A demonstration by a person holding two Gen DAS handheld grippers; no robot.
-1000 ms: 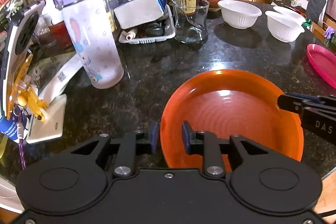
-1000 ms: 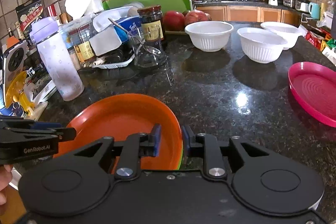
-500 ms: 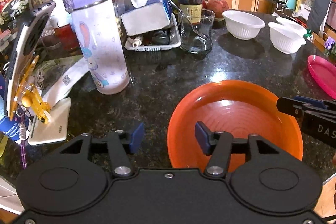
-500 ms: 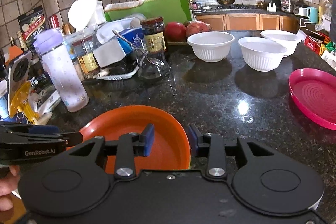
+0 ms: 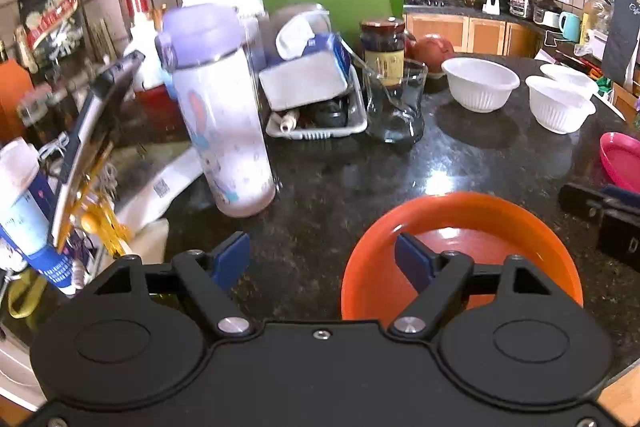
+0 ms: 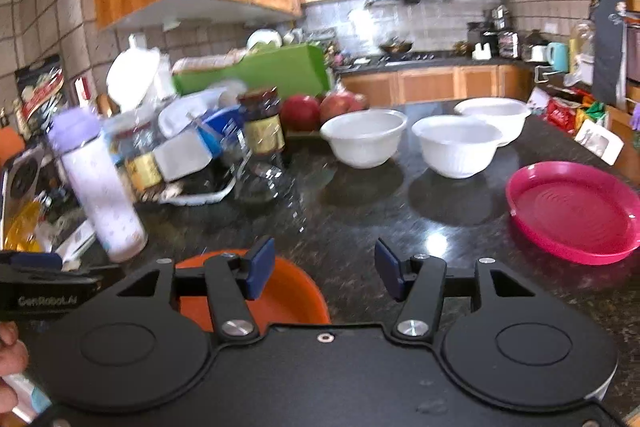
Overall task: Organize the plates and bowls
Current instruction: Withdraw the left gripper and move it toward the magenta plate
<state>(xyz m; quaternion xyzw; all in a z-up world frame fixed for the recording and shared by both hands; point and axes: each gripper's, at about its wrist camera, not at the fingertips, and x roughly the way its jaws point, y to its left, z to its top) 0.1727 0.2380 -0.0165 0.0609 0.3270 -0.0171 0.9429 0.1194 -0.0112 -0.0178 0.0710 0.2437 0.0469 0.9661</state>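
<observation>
Worktop (image 5: 460, 163): dark speckled stone, glossy, carrying all items listed. Orange plate (image 5: 460, 227): lies flat at the near edge of the worktop, between the two grippers. Pink plate (image 6: 572, 211): flat on the worktop at the right, well apart from the orange plate. White bowls, three: first bowl (image 6: 363, 137) upright toward the back centre; second bowl (image 6: 456, 145) just beside it to the right; third bowl (image 6: 494, 115) behind the second, partly hidden by it. Water bottle (image 5: 218, 115): pale body, lilac lid, upright at the left. Drinking glass (image 5: 394, 103): clear, upright, near the dark-lidded jar (image 5: 383, 47); what stands inside the glass is too blurred to name. Left gripper (image 5: 322, 259): jaws have just been opening and now stand wide; the plate's left rim lies between the blue pads, with the right pad over the plate and neither pad pressing on it. Right gripper (image 6: 324, 271): jaws have just been opening and stand apart; the plate's right rim sits below the left pad, seemingly untouched, though this view is smeared.
</observation>
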